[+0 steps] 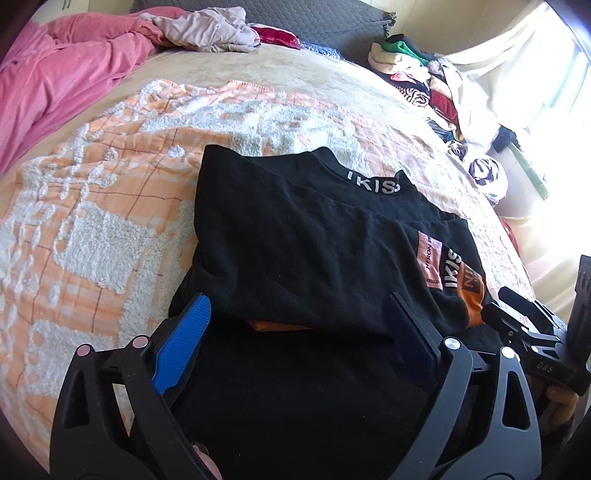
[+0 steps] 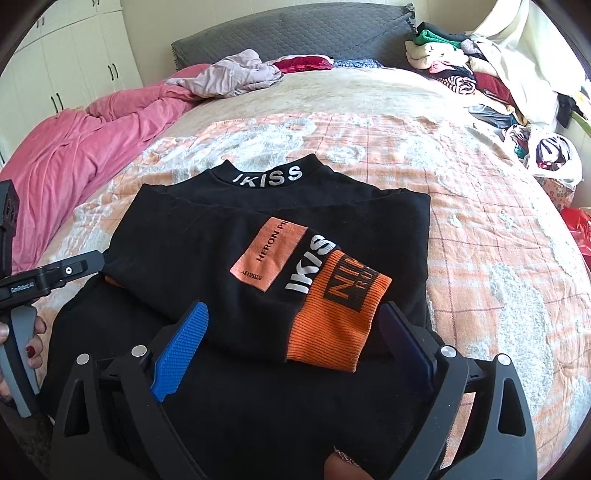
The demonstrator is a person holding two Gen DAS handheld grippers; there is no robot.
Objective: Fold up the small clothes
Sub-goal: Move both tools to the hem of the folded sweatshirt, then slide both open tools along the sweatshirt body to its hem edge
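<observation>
Orange-and-white checked blanket (image 2: 480, 236) covers the bed under me. Nearest, my left gripper (image 1: 295, 325) and right gripper (image 2: 291, 332) both stand wide, pads clear of cloth, gripping nothing. Just beyond them the black top (image 2: 207, 236) lies folded flat on the blanket, its orange cuff (image 2: 332, 317) between my right fingers, its lettered collar farther off. Beyond that lie a pink quilt (image 2: 74, 147), a heap of clothes (image 2: 461, 74), and the grey headboard (image 2: 295, 33).

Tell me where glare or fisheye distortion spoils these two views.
Left wrist view: the window at upper right is blown out white and the bed bulges; right wrist view: milder glare top right, the black top evenly lit and sharp.
</observation>
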